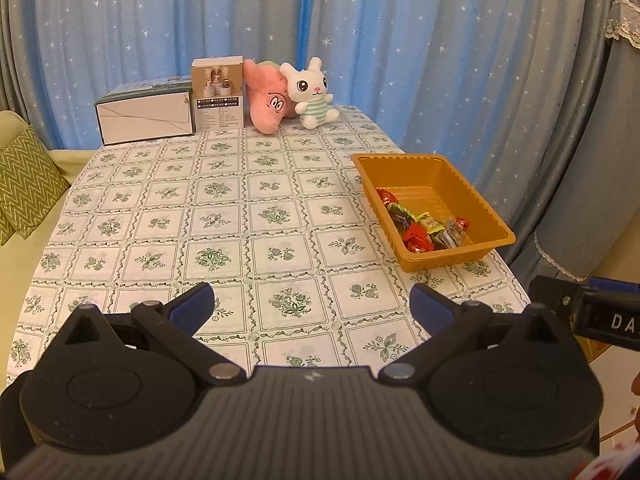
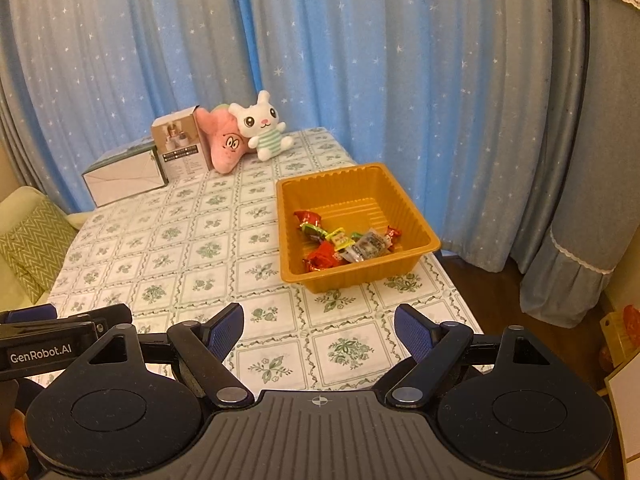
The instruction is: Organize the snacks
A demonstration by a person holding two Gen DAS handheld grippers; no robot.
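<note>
Left wrist view: the left tool (image 1: 311, 307) stands wide and empty over the counter (image 1: 224, 216). The orange tray (image 1: 482, 210) sits at 2 o'clock, holding the wrapped snacks (image 1: 424, 226).

Right wrist view: the right tool (image 2: 319, 330) stands wide and empty, with the tray at 12 o'clock. The snacks are probably light, crinkly and slippery; pinching a twisted wrapper end should hold best.

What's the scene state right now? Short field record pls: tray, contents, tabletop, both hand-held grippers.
tray: orange plastic tray on the patterned tablecloth, near the table's right edge
contents: wrapped snacks piled in the tray's near part, far part bare
loose snacks on the cloth: none visible
back of table: white box, small carton, pink plush, white bunny plush
left hand-held gripper: open, empty, over the table's near edge
right hand-held gripper: open, empty, short of the tray
</note>
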